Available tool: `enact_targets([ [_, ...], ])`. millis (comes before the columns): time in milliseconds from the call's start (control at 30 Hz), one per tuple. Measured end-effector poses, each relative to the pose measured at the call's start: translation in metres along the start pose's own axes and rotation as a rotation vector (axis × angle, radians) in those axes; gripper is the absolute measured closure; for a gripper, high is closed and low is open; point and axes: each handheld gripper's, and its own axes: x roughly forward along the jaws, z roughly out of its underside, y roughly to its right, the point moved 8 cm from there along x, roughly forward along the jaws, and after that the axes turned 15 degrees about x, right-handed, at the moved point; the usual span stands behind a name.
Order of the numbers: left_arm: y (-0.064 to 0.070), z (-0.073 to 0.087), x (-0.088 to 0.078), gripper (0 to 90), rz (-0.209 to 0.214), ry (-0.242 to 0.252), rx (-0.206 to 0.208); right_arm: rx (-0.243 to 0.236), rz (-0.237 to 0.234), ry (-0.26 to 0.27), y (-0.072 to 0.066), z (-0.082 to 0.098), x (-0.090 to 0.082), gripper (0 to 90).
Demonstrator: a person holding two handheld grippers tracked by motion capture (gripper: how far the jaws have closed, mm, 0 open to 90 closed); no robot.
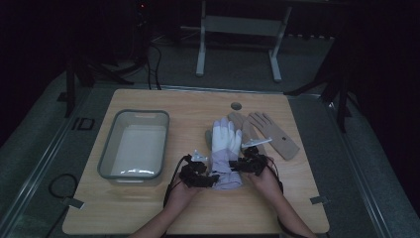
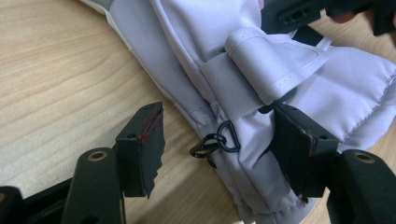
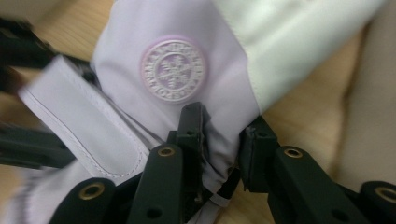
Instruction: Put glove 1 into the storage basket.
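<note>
A lilac and white padded glove (image 1: 225, 148) lies palm-down at the middle of the wooden table (image 1: 148, 208), fingers pointing away. My left gripper (image 1: 212, 178) is at the cuff's left side, open. In the left gripper view its jaws straddle the cuff edge (image 2: 205, 42) and a small black clip ring (image 2: 219, 140); the right jaw rests against the fabric, the left jaw stands apart over bare wood. My right gripper (image 1: 237, 163) is at the cuff's right side. There its jaws (image 3: 224, 122) pinch a bunched fold of the glove (image 3: 121, 46) below a round snowflake badge (image 3: 173, 70).
A grey plastic bin (image 1: 106, 148) stands at the left of the table. A tan knit glove (image 1: 270, 133) lies flat just right of the lilac one. A round cable hole (image 1: 236, 105) sits near the far edge. A strap flap (image 2: 275, 60) folds over the cuff.
</note>
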Motion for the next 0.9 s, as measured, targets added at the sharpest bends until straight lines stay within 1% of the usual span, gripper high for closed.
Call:
enact_targets([
  [33,-0.001,0.0,0.0,36.6,0.013,-0.008,-0.022,-0.068,0.072,0.023,-0.006,0.001,-0.001,74.1],
  [67,-0.001,0.0,0.001,36.6,0.018,-0.007,-0.032,-0.123,0.122,0.043,-0.01,0.002,-0.001,74.6],
  [100,-0.001,0.0,0.001,36.6,0.021,-0.016,-0.023,-0.146,0.15,0.06,-0.012,0.002,-0.001,75.1],
  [133,-0.001,0.0,0.001,36.8,0.022,-0.017,-0.026,-0.182,0.185,0.073,-0.015,0.003,-0.001,75.3],
  [167,-0.001,-0.001,0.001,37.4,0.028,-0.022,-0.022,-0.191,0.197,0.083,-0.016,0.003,0.0,75.3],
  [200,0.0,-0.001,0.001,39.2,0.042,-0.029,-0.021,-0.203,0.21,0.092,-0.017,0.003,0.0,75.5],
  [233,0.0,-0.001,0.001,44.0,0.07,-0.036,-0.029,-0.214,0.218,0.099,-0.018,0.004,0.0,75.6],
  [300,0.002,-0.002,0.001,50.3,0.098,-0.041,-0.034,-0.217,0.229,0.107,-0.018,0.004,0.0,75.7],
  [333,0.002,-0.003,0.001,53.6,0.104,-0.045,-0.036,-0.215,0.235,0.11,-0.019,0.004,0.001,75.8],
  [433,0.001,-0.003,0.001,60.2,0.149,-0.054,-0.054,-0.214,0.242,0.111,-0.019,0.004,0.0,75.9],
  [467,0.001,-0.004,0.001,63.1,0.157,-0.057,-0.054,-0.205,0.24,0.112,-0.019,0.004,0.0,76.1],
  [567,0.002,-0.005,-0.001,69.6,0.163,-0.051,-0.037,-0.189,0.234,0.126,-0.02,0.003,0.0,77.1],
  [600,0.002,-0.005,-0.002,71.4,0.169,-0.051,-0.048,-0.182,0.232,0.13,-0.021,0.003,-0.001,77.4],
  [633,0.002,-0.006,-0.003,72.8,0.172,-0.052,-0.045,-0.178,0.225,0.138,-0.021,0.003,-0.002,77.6],
  [667,0.003,-0.007,-0.004,73.5,0.167,-0.055,-0.023,-0.17,0.221,0.142,-0.022,0.002,-0.003,77.6],
  [700,0.002,-0.007,-0.005,74.0,0.17,-0.056,-0.033,-0.163,0.214,0.146,-0.023,0.002,-0.005,77.7],
  [767,0.003,-0.008,-0.007,74.5,0.173,-0.063,-0.023,-0.156,0.202,0.149,-0.024,0.001,-0.007,77.8],
  [833,0.002,-0.01,-0.009,74.9,0.168,-0.065,-0.026,-0.155,0.196,0.151,-0.025,-0.001,-0.009,78.0],
  [867,0.002,-0.011,-0.011,75.0,0.166,-0.064,-0.019,-0.153,0.195,0.15,-0.026,-0.001,-0.01,78.0],
  [900,0.002,-0.012,-0.012,75.0,0.154,-0.071,-0.006,-0.153,0.19,0.155,-0.027,-0.003,-0.011,78.0],
])
